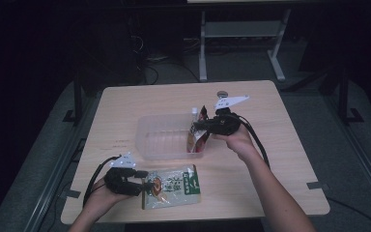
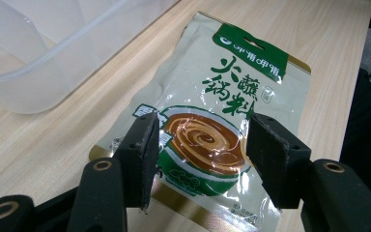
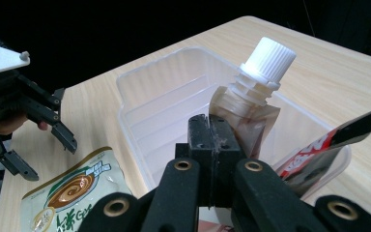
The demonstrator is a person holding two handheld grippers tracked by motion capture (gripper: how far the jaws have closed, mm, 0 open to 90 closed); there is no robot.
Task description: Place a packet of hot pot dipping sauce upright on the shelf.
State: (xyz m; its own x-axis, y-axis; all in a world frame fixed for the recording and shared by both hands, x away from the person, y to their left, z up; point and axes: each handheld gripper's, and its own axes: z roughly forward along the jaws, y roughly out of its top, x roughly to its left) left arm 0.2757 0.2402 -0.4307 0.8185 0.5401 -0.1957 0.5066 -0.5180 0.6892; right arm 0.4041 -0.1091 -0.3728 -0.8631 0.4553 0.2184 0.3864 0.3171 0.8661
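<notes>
While the right gripper (image 3: 212, 133) is hanging over the right end of the clear plastic bin (image 1: 166, 137), its jaws are pressing together on the edge of a spouted pouch (image 3: 244, 113) with a white screw cap (image 3: 269, 59). That pouch is standing roughly upright at the bin's right end, its lower part inside the bin, and just beside it a red and black packet (image 3: 319, 154) is leaning against the bin's right wall. The bin itself is sitting near the middle of the wooden table (image 1: 280, 121).

At the near left, the left gripper (image 2: 200, 145) is hovering low over a green and beige sauce packet (image 2: 232, 92) that is lying flat on the table, just in front of the bin. Its jaws are standing apart, one on each side of the swirl bowl printed on the packet; whether the pads are touching the packet cannot be told. The person's hands are coming in from the near edge, one on each gripper.
</notes>
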